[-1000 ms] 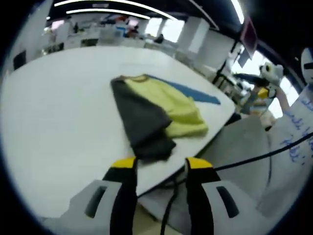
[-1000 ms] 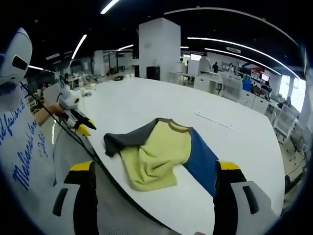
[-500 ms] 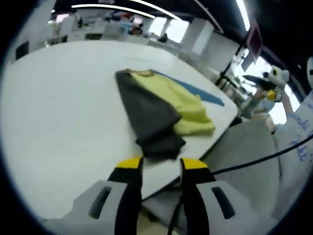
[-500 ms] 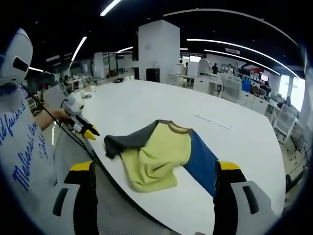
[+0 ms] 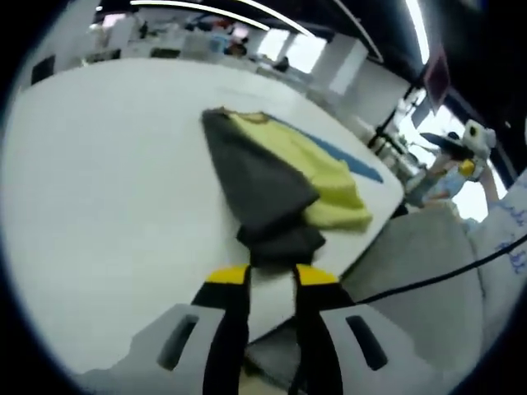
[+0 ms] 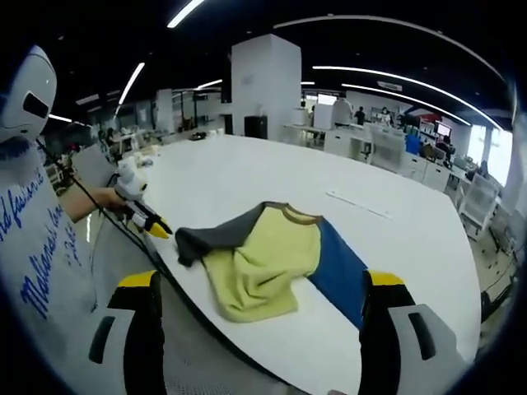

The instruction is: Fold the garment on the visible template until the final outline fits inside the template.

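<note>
The left gripper [image 5: 272, 276] has come to the grey sleeve [image 5: 280, 243], jaws narrowed (nothing gripped yet); the right gripper [image 6: 259, 284] waits wide open, empty.

Blue script on person's white shirt [image 6: 37, 247], blurred, not readable.

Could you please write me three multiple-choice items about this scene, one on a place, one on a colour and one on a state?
1. Where does the blue template lie?
A. under the garment
B. on the floor
C. on a chair

2. What colour is the sleeve nearest the left gripper?
A. red
B. dark grey
C. white

3. How are the right gripper fingers?
A. shut on cloth
B. wide apart, holding nothing
C. shut on a cable

Answers: 1 A, blue shows beside the yellow shirt on the table; 2 B, the sleeve is dark grey; 3 B, nothing lies between them.
</note>
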